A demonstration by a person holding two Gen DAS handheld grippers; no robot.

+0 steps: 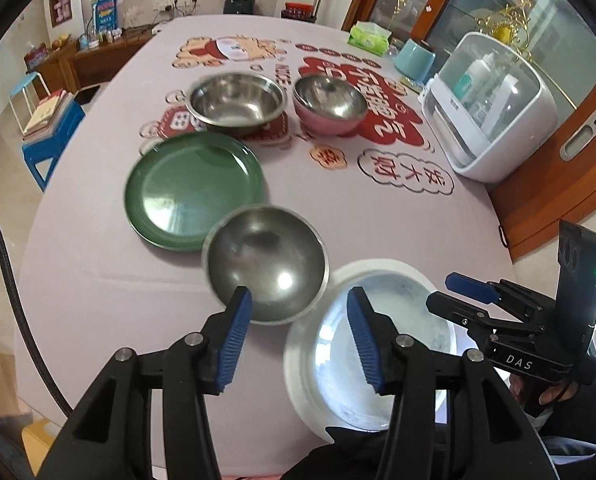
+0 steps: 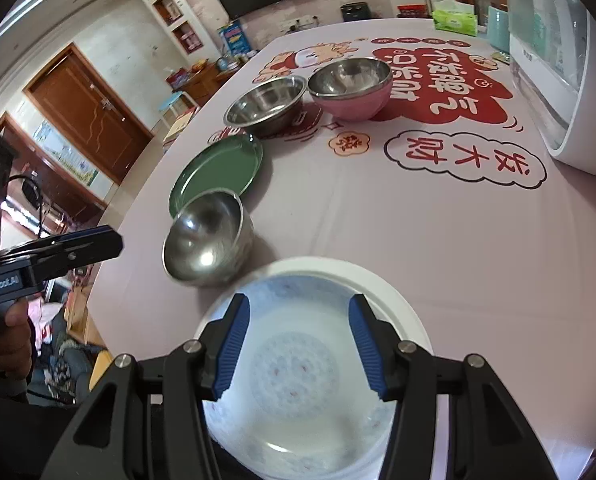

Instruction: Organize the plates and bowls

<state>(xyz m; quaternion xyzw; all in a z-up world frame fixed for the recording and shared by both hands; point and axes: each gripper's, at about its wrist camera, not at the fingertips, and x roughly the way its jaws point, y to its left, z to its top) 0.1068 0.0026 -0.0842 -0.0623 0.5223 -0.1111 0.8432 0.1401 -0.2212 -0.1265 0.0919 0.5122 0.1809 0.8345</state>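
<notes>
A small steel bowl (image 1: 266, 265) sits near the table's front edge, tilted, its far rim over the edge of a green plate (image 1: 193, 190). A white plate (image 1: 382, 344) lies to its right. Further back stand a wide steel bowl (image 1: 235, 101) and a pink bowl with a steel inside (image 1: 330, 105). My left gripper (image 1: 300, 334) is open and empty, hovering just in front of the small steel bowl. My right gripper (image 2: 298, 344) is open and empty above the white plate (image 2: 318, 364). The small steel bowl (image 2: 205, 240) and green plate (image 2: 217, 172) lie to its left.
The table has a pink printed cloth (image 1: 378, 208). A white appliance with a clear lid (image 1: 494, 108) stands at the right edge, with a teal container (image 1: 414, 60) and a green tissue pack (image 1: 370, 36) behind it. A blue stool with books (image 1: 51, 120) stands left of the table.
</notes>
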